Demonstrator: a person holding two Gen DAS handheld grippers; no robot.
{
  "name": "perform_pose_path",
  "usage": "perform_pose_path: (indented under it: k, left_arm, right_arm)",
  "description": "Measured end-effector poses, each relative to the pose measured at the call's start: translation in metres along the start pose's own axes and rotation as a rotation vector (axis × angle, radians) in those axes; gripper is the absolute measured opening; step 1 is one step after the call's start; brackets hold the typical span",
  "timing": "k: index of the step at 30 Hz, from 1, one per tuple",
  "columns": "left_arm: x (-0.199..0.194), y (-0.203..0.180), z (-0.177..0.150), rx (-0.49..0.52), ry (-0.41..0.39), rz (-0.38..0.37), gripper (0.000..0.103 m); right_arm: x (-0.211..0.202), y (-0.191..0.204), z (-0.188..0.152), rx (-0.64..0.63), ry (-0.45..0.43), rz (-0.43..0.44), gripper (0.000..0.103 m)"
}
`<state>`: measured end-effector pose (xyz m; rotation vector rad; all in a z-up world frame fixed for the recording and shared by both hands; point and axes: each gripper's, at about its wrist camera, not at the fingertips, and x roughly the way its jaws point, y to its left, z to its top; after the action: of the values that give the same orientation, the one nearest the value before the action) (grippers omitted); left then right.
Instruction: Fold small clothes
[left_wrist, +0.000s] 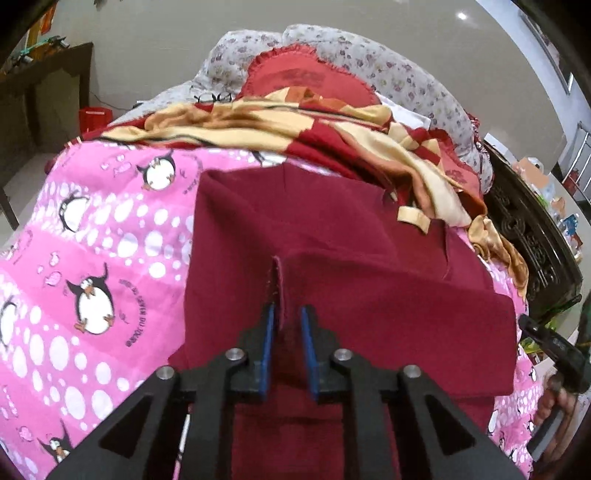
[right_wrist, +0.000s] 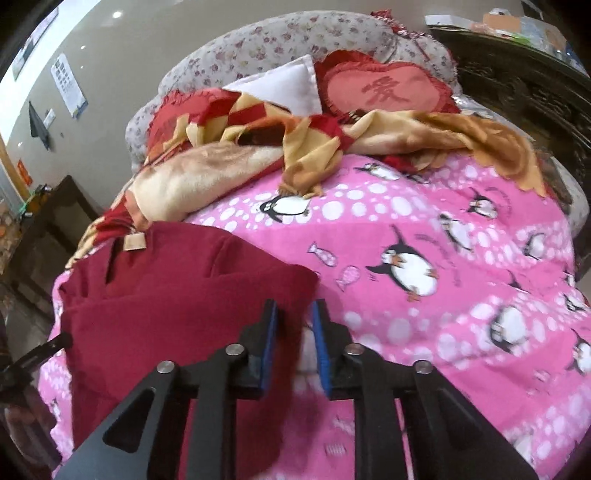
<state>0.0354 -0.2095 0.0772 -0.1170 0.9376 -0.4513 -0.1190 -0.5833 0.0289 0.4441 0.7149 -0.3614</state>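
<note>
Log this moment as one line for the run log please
stage: mid-fold | left gripper: pinching maroon garment edge | right gripper: on garment's right edge, grip unclear | surface: pink penguin sheet

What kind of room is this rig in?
Most likely a bedroom in a home. The dark red garment lies on a pink penguin-print bedsheet, with a floral padded headboard and a red heart-shaped cushion behind it.
</note>
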Motion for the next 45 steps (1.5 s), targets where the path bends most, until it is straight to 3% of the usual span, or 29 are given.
perform_pose_path:
  k: [4, 8, 10, 12, 16, 20, 24, 26, 28, 33, 37, 40, 42, 45]
  left_arm:
    - [-0.012, -0.007, 0.003, 0.03, -0.05, 0.003, 0.035]
    - [0.007, -0.01, -0.001, 0.042, 0.007, 0.041, 0.047]
    - [0.03, -0.008, -0.006, 0.042, 0.099, 0.082, 0.049]
    - [0.038, -0.007, -0.01, 0.054, 0.113, 0.083, 0.049]
    - [0.02, -0.007, -0.005, 0.064, 0.096, 0.078, 0.05]
    - [0.009, 0.0, 0.002, 0.029, 0.034, 0.082, 0.06]
    - [0.026, 0.002, 0.007, 0.006, 0.075, 0.101, 0.061]
    - [0.04, -0.002, 0.004, 0.022, 0.116, 0.132, 0.062]
    - [0.044, -0.006, 0.003, 0.044, 0.108, 0.148, 0.065]
    - [0.041, -0.006, 0.002, 0.056, 0.112, 0.142, 0.067]
    - [0.03, -0.004, 0.0, 0.063, 0.106, 0.135, 0.067]
    - [0.026, -0.005, -0.003, 0.076, 0.102, 0.142, 0.067]
    - [0.024, -0.007, -0.006, 0.085, 0.101, 0.152, 0.067]
    - [0.016, -0.008, -0.01, 0.082, 0.101, 0.156, 0.067]
  right_arm:
    - [-0.032, 0.015, -0.016, -0.069, -0.001, 0.099, 0.038]
    - [-0.024, 0.04, -0.04, -0.161, 0.068, 0.163, 0.038]
    - [-0.008, 0.044, -0.052, -0.204, 0.106, 0.101, 0.038]
    - [0.01, 0.038, -0.061, -0.219, 0.146, 0.019, 0.033]
    - [0.0, 0.023, -0.055, -0.138, 0.141, 0.054, 0.031]
    - [-0.021, 0.036, -0.035, -0.175, 0.039, 0.056, 0.037]
    - [-0.007, 0.05, -0.013, -0.186, -0.005, 0.047, 0.037]
    - [0.015, 0.05, 0.0, -0.174, 0.017, 0.013, 0.037]
    - [0.042, 0.047, 0.006, -0.153, 0.075, -0.024, 0.037]
    - [0.036, 0.038, 0.011, -0.112, 0.073, 0.008, 0.039]
    - [-0.002, 0.044, -0.006, -0.145, 0.061, 0.065, 0.044]
    - [-0.021, 0.043, -0.032, -0.168, 0.06, 0.041, 0.048]
    - [-0.018, 0.042, -0.049, -0.187, 0.091, 0.035, 0.048]
    - [0.006, 0.038, -0.066, -0.224, 0.154, -0.059, 0.049]
